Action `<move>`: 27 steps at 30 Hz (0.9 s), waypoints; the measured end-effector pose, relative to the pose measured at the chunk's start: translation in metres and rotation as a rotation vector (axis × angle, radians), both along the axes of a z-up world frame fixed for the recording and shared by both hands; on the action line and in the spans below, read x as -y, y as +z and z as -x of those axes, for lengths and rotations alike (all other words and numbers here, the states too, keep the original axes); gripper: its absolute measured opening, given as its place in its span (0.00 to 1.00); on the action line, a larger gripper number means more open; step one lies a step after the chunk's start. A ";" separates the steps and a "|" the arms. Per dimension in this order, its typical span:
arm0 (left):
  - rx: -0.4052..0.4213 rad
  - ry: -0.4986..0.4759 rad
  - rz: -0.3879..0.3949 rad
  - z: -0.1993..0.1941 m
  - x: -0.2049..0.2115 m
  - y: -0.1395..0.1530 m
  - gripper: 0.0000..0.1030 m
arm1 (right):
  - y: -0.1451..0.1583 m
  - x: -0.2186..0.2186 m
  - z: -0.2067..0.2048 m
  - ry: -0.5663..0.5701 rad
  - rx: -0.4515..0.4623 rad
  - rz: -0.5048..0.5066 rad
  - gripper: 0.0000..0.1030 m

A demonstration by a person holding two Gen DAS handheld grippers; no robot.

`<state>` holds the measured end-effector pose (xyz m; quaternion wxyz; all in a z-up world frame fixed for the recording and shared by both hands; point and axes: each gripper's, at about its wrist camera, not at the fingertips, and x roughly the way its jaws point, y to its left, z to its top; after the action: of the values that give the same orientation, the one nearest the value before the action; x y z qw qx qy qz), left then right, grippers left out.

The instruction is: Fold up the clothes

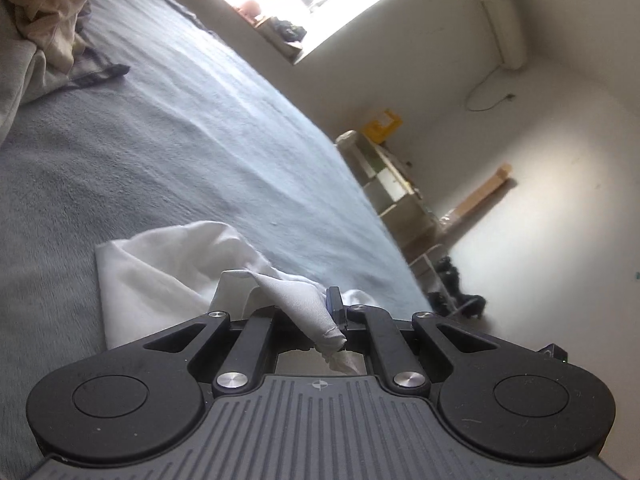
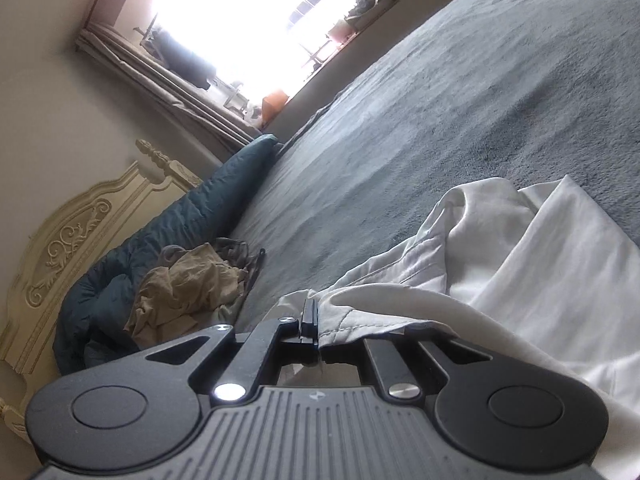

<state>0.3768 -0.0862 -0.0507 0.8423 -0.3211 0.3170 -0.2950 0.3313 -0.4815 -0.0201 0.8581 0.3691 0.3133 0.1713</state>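
As both wrist views show, 2 grippers are engaged, each on 1 white garment (image 2: 540, 248) lying on the grey bed cover (image 2: 420, 120). Left gripper (image 1: 316, 316): fingers pressed together, pinching a twisted corner of the white cloth, rest of cloth bunched just beyond at near left. Right gripper (image 2: 316, 324): closed on a hemmed edge, fabric draping over its right side. Other items: 1 tan clothes pile (image 2: 188, 284) far left by 1 dark teal duvet (image 2: 168, 232), against 1 cream carved headboard (image 2: 72, 240). 1 window (image 2: 248, 16), overexposed. Shelf unit (image 1: 396, 188) beyond the bed; contents unclear.
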 end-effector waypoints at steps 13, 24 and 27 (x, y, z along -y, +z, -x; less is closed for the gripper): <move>-0.246 0.095 0.376 -0.035 -0.044 -0.022 0.52 | -0.068 0.029 -0.065 -0.084 -0.304 -0.454 0.70; -0.166 0.159 0.292 0.035 -0.082 0.018 0.56 | -0.010 0.025 -0.029 -0.033 -0.246 -0.426 0.90; -0.170 0.121 0.191 0.072 -0.083 0.022 0.56 | 0.006 0.023 -0.019 -0.015 -0.230 -0.413 0.90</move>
<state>0.3048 -0.0029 -0.0285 0.7944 -0.4419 0.3376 -0.2442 0.3503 -0.5047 -0.0137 0.7241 0.5564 0.3647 0.1822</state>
